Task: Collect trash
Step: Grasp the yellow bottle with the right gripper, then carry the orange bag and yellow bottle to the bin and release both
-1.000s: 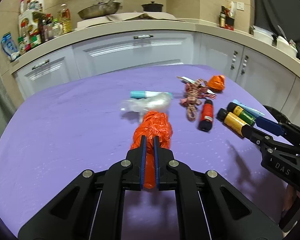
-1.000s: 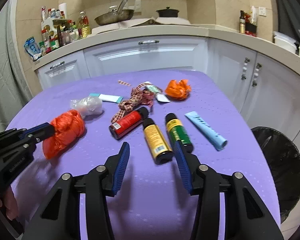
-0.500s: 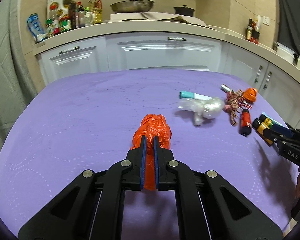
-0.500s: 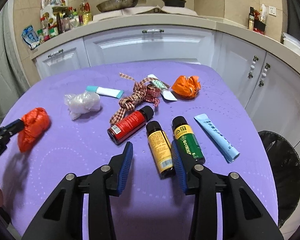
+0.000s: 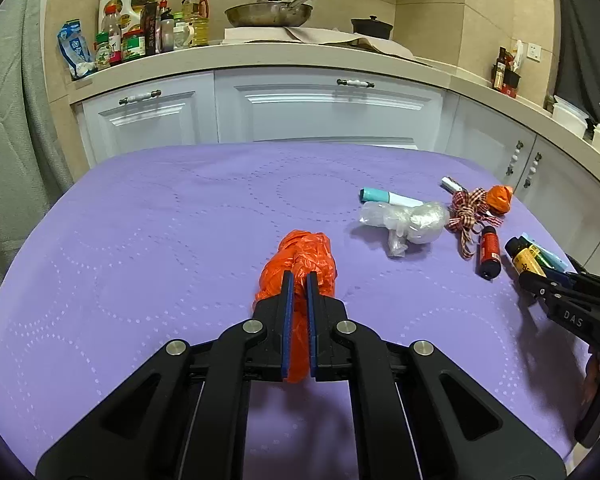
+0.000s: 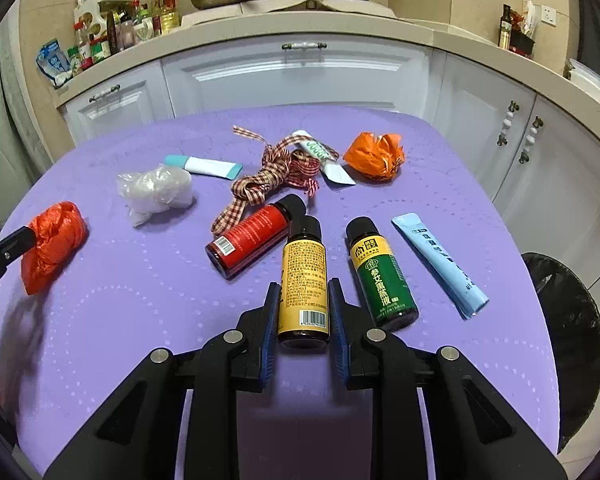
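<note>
My left gripper (image 5: 299, 276) is shut on a crumpled red-orange plastic bag (image 5: 300, 256), held just over the purple tablecloth (image 5: 140, 240). The right wrist view shows the same bag (image 6: 54, 240) at the far left, with the left gripper (image 6: 4, 248) behind it. My right gripper (image 6: 304, 288) straddles the base of a yellow-labelled bottle (image 6: 303, 276) that lies on the cloth. Its jaws are closing and the blue pads (image 6: 274, 312) meet the bottle's sides. In the left wrist view the right gripper (image 5: 536, 280) shows at the right edge.
Also on the cloth lie a red bottle (image 6: 256, 236), a green bottle (image 6: 380, 276), a pale blue tube (image 6: 440, 264), a checked ribbon (image 6: 272, 176), an orange wad (image 6: 376, 156), a clear plastic wad (image 6: 156, 192) and a teal-white tube (image 6: 208, 166). A black-lined bin (image 6: 564, 320) stands right of the table.
The left gripper carried the red-orange bag leftwards, away from the other items. The right gripper's jaws narrowed from wide apart to close around the yellow bottle.
</note>
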Demonstrator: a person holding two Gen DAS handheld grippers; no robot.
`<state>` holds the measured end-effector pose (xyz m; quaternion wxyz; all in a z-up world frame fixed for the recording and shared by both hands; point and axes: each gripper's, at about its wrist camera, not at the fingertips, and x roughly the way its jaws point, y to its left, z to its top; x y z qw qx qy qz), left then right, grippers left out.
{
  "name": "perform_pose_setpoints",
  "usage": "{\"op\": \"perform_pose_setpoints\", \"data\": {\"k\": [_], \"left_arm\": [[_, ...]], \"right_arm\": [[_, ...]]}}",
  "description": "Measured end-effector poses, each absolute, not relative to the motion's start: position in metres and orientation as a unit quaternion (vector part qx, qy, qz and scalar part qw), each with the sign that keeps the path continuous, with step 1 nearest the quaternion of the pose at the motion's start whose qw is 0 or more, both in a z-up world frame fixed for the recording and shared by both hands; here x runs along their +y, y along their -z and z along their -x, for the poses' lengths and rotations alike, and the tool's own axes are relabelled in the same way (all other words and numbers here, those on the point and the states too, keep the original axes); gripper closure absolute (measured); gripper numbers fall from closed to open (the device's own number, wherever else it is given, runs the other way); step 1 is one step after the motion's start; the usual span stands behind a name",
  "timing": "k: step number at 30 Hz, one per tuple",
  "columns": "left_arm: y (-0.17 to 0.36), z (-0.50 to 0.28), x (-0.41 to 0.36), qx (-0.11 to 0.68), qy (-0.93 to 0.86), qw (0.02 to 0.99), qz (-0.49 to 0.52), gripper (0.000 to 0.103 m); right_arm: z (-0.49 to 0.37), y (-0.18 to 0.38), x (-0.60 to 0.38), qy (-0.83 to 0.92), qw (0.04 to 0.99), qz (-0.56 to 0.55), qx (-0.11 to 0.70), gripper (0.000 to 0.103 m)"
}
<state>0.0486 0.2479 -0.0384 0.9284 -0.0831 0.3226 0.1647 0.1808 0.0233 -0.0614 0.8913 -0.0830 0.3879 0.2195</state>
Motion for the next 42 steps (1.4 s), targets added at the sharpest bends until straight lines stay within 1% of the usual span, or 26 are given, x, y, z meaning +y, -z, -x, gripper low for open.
{"op": "perform_pose_setpoints", "data": {"k": [6,13,25,36,42], "left_arm": [[0.031,-0.044,0.233,0.314,-0.151,0.934,0.079,0.097],[0.016,-0.045,0.190,0.296,-0.110,0.947,0.064,0.097],[-0.003,-0.070,0.083,0.269,-0.012,0.962,0.035,0.097],[-0.002,-0.111,-0.024,0.255,0.074,0.964,-0.011,0.097],[0.004,-0.134,-0.064,0.258,0.100,0.961,-0.025,0.097]], "right_arm": [[-0.168,0.052,0.010,-0.217,0.898,0.073,0.376,0.078],[-0.158,0.040,-0.029,-0.188,0.913,0.049,0.359,0.078],[-0.144,0.031,-0.121,-0.108,0.936,0.009,0.334,0.078],[-0.146,0.035,-0.213,-0.027,0.946,-0.030,0.322,0.078],[-0.156,0.042,-0.246,-0.001,0.945,-0.049,0.322,0.078]]}}
